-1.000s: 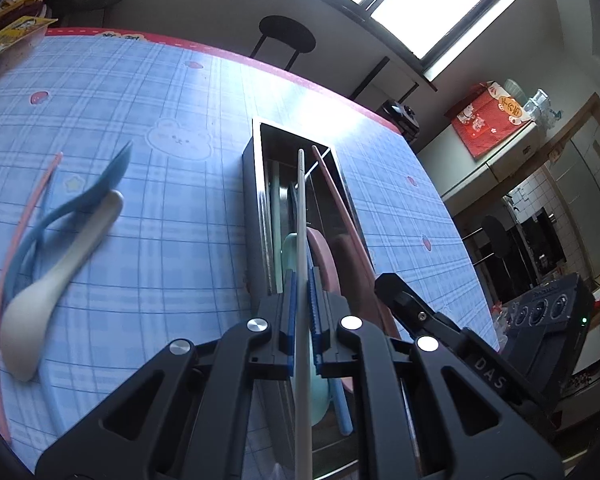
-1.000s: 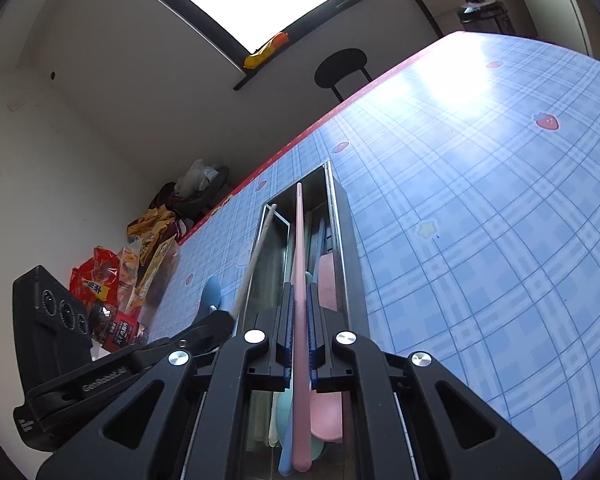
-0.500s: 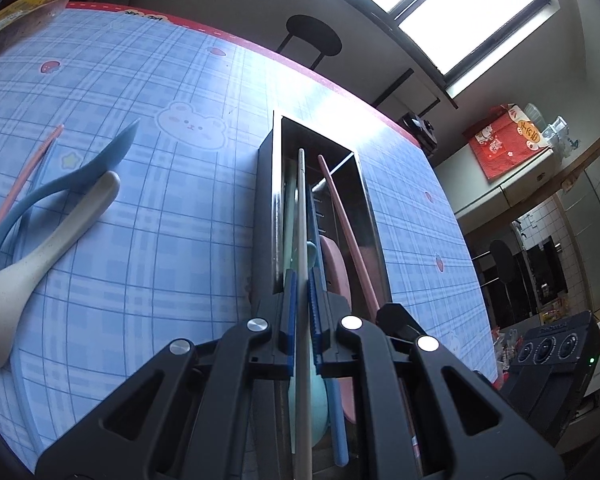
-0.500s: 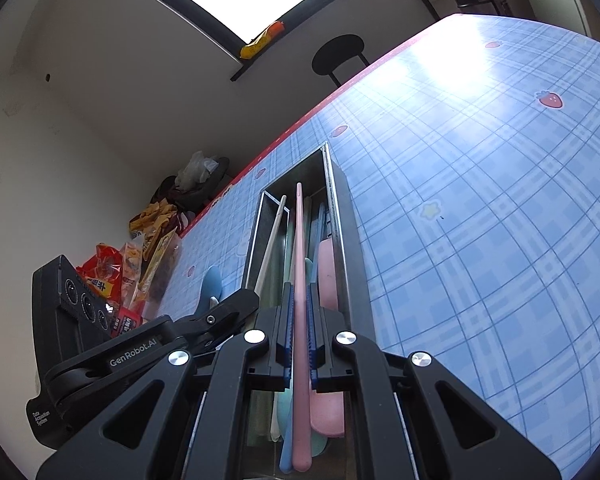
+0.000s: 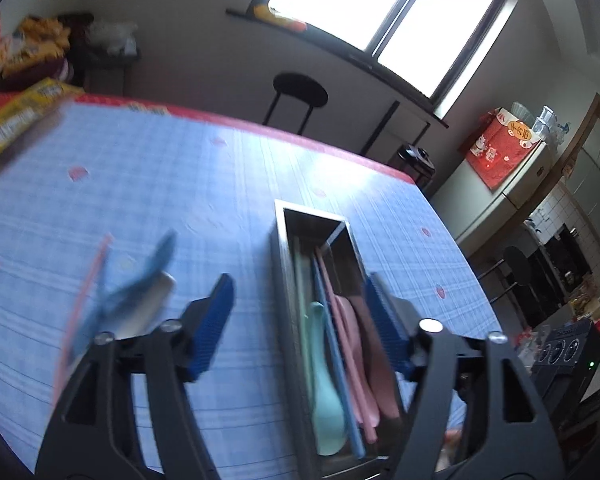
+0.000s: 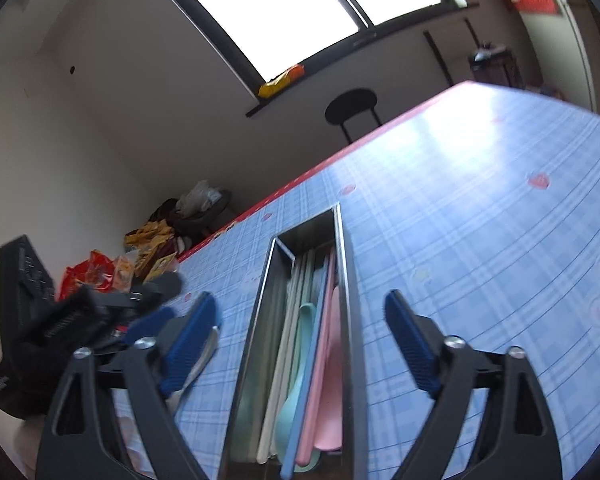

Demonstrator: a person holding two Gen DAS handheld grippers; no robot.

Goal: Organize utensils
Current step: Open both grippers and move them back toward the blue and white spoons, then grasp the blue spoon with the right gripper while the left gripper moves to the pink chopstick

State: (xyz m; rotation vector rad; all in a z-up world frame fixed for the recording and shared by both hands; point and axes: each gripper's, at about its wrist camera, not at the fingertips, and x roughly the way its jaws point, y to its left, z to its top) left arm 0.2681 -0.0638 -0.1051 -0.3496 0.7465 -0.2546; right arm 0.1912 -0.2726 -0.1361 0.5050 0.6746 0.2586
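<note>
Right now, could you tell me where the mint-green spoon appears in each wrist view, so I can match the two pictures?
Left wrist view: the mint-green spoon lies in the metal tray, lower centre, left of the blue and pink utensils.
Right wrist view: the same spoon lies in the tray, bottom centre, between the pale sticks and the blue stick.
Shared landmark: the black stool past the table's far edge.

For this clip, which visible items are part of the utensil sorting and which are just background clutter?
Job items:
- metal tray
- mint spoon, blue chopstick and pink utensils in it
- white spoon, blue spoon, pink chopstick loose on the tablecloth
- left gripper, right gripper, jaws open

Lying about:
- snack packets
- stool
</note>
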